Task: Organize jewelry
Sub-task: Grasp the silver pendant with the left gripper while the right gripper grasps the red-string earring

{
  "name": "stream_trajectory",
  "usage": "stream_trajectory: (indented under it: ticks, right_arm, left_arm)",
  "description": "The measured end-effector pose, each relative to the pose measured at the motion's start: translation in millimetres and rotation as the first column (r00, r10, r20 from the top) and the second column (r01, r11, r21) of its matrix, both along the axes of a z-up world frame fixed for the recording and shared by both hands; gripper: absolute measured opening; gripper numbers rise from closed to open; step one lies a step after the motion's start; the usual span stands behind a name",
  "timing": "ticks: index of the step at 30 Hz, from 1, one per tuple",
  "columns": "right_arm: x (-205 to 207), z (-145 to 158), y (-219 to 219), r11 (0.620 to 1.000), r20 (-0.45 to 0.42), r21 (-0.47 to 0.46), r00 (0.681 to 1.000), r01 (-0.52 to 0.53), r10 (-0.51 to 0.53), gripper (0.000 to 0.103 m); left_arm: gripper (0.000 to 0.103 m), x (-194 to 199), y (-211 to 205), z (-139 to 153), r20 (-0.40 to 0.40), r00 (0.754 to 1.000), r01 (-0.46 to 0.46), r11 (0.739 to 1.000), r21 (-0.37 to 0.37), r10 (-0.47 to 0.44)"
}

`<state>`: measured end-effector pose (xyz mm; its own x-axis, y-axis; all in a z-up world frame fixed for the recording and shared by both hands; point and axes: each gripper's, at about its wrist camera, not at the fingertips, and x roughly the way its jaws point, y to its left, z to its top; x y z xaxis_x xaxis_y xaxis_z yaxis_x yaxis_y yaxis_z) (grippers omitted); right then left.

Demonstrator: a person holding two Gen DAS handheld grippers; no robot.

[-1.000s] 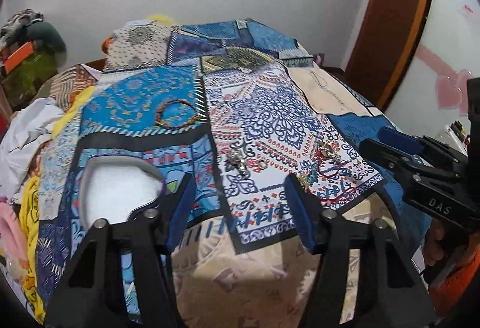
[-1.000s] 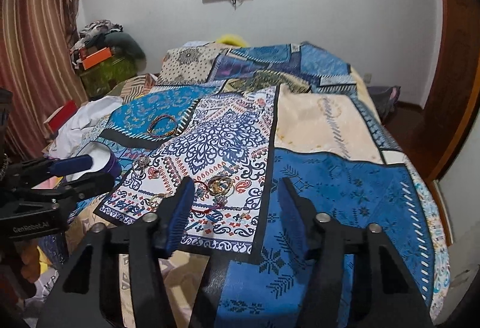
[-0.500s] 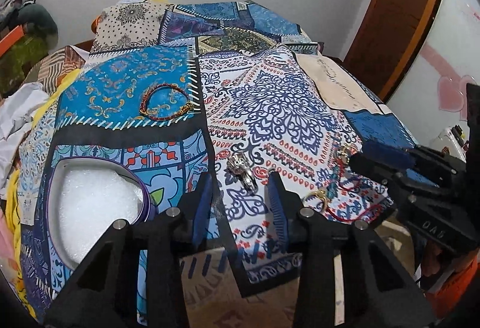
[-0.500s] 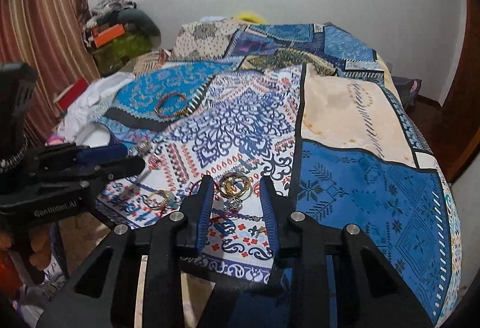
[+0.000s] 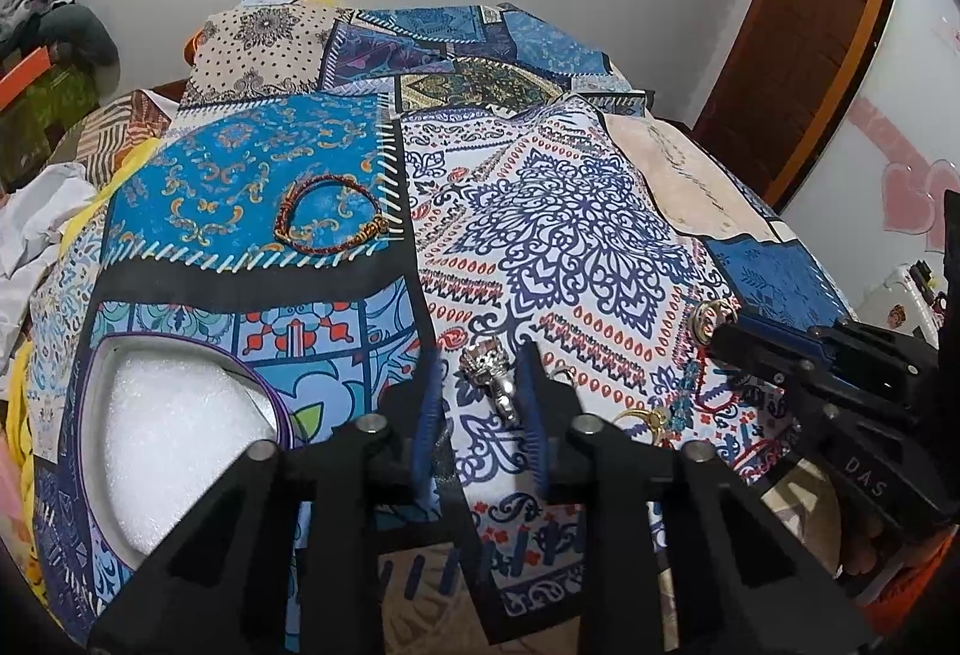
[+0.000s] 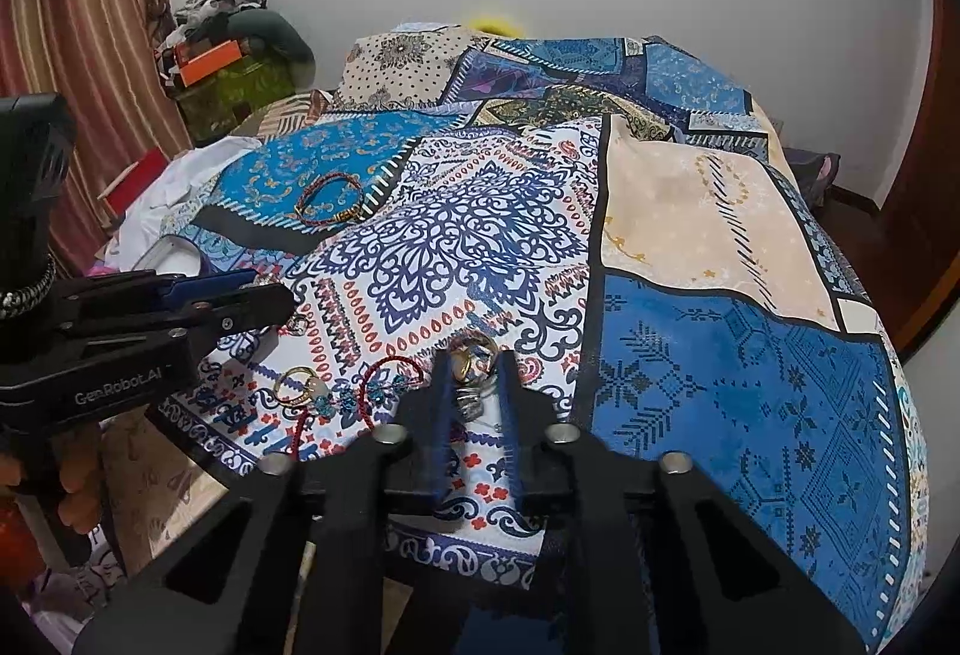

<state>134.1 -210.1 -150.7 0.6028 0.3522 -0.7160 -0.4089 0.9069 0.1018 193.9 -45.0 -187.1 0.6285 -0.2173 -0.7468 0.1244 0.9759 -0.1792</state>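
Observation:
A silver ring (image 5: pixel 489 376) lies on the patterned bedspread (image 5: pixel 576 235) between the blue pads of my left gripper (image 5: pixel 480 355). Its jaws are closing, and a gap still shows on the left side of the ring. My right gripper (image 6: pixel 474 358) is shut on a small cluster of gold and silver rings (image 6: pixel 471 346) on the cloth. Left of it lie a gold ring (image 6: pixel 300 385) and a red cord bracelet with blue beads (image 6: pixel 384 385). A red-brown bangle (image 5: pixel 327 223) rests farther back on the blue patch. The left gripper (image 6: pixel 279 295) shows at the left of the right wrist view.
A white foam-lined box with a purple rim (image 5: pixel 267 394) sits at the near left of the bed. Clothes (image 6: pixel 162 199) are piled off the left side. A wooden door (image 5: pixel 798 25) stands at the right. The bed's near edge drops away just below both grippers.
Both grippers came forward and down toward the jewelry. Both pairs of jaws narrowed from wide open, the left around the silver ring, the right onto the rings.

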Motion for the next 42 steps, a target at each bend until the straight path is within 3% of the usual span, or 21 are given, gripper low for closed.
stream_trajectory:
  ticks: [1, 15, 17, 19, 20, 25, 29, 32, 35, 39, 42]
  right_arm:
    - [0, 1, 0, 1.000, 0.000, 0.002, 1.000, 0.003, -0.003, 0.008]
    - [-18, 31, -5, 0.999, 0.051, 0.038, 0.999, 0.003, -0.005, 0.009]
    - [-21, 34, -2, 0.999, 0.035, 0.037, 0.999, -0.003, 0.002, 0.020]
    - [-23, 35, 1, 0.998, 0.022, 0.053, 1.000, -0.022, 0.021, 0.043]
    - [-24, 34, 2, 0.998, 0.023, 0.060, 0.999, -0.028, 0.026, 0.045]
    - [-24, 24, 16, 0.996, -0.008, 0.063, 0.998, -0.069, 0.070, 0.046]
    - [-11, 5, 26, 0.997, -0.086, 0.056, 0.995, -0.051, 0.056, 0.045]
    - [-3, -3, 21, 0.996, -0.119, 0.088, 0.993, -0.010, 0.021, 0.037]
    - [-2, -3, 20, 0.996, -0.115, 0.083, 0.993, 0.013, -0.003, 0.036]
    - [1, -6, 30, 1.000, -0.074, 0.011, 0.997, 0.010, -0.009, 0.035]
    - [-1, -7, 31, 1.000, -0.061, 0.004, 0.998, -0.006, 0.006, 0.026]
  left_arm:
    - [0.015, 0, 0, 1, 0.004, 1.000, 0.000, 1.000, 0.001, 0.000]
    - [0.015, -20, -4, 27, 0.077, 0.997, 0.019, 1.000, 0.011, -0.019]
    - [0.015, -26, -3, 31, 0.087, 0.996, 0.018, 1.000, 0.009, -0.019]
    - [0.015, -31, 0, 34, 0.091, 0.996, 0.018, 1.000, 0.003, -0.018]
    - [0.015, -33, 1, 35, 0.091, 0.996, 0.017, 1.000, 0.002, -0.017]
    - [0.015, -44, 9, 33, 0.081, 0.997, 0.010, 1.000, 0.002, -0.010]
    - [0.015, -47, 14, 31, 0.074, 0.997, 0.001, 1.000, 0.007, -0.001]
    - [0.015, -48, 17, 30, 0.079, 0.997, -0.007, 1.000, 0.010, 0.007]
    - [0.015, -49, 19, 29, 0.078, 0.997, -0.008, 1.000, 0.003, 0.008]
    - [0.015, -48, 18, 27, 0.077, 0.997, -0.008, 1.000, 0.005, 0.008]
    - [0.015, -48, 17, 26, 0.076, 0.997, -0.007, 1.000, 0.014, 0.006]
